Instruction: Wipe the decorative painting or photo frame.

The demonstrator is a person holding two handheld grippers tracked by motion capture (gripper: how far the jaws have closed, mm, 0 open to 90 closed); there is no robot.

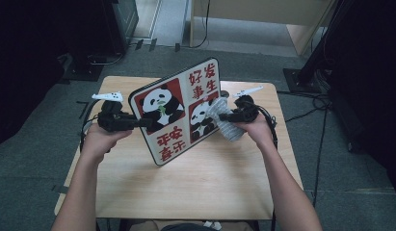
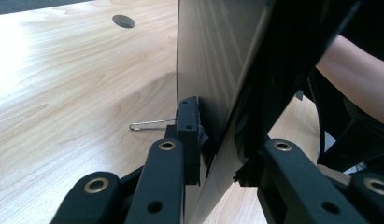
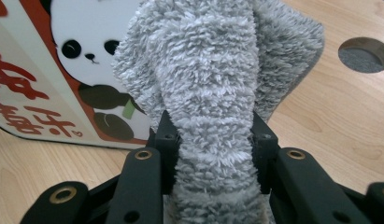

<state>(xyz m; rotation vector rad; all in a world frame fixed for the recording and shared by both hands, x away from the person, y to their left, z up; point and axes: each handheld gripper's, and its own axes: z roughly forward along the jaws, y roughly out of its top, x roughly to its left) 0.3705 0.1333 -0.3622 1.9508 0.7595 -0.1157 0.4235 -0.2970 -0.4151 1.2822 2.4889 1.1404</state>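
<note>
Table [image 1: 186, 192]: wooden, bears lower corner of board.
Panda board [image 1: 178, 108]: stood on edge, tilted, printed face toward person so cloth can reach it.
Left gripper [image 1: 146, 122]: jaws closed on board's left edge, steadying it upright.
Grey cloth [image 1: 223, 120]: fluffy, pressed against board's lower right panda; likely wiping.
Right gripper [image 1: 223, 116]: jaws clamped around bunched cloth.

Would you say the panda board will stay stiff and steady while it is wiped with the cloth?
Probably stiff: the board stands flat and unbent though the left gripper clamps just one edge. It looks thin, so likely light. Standing tilted on its lower edge, it could tip or slide if the grey cloth in the right gripper pushes hard.
</note>
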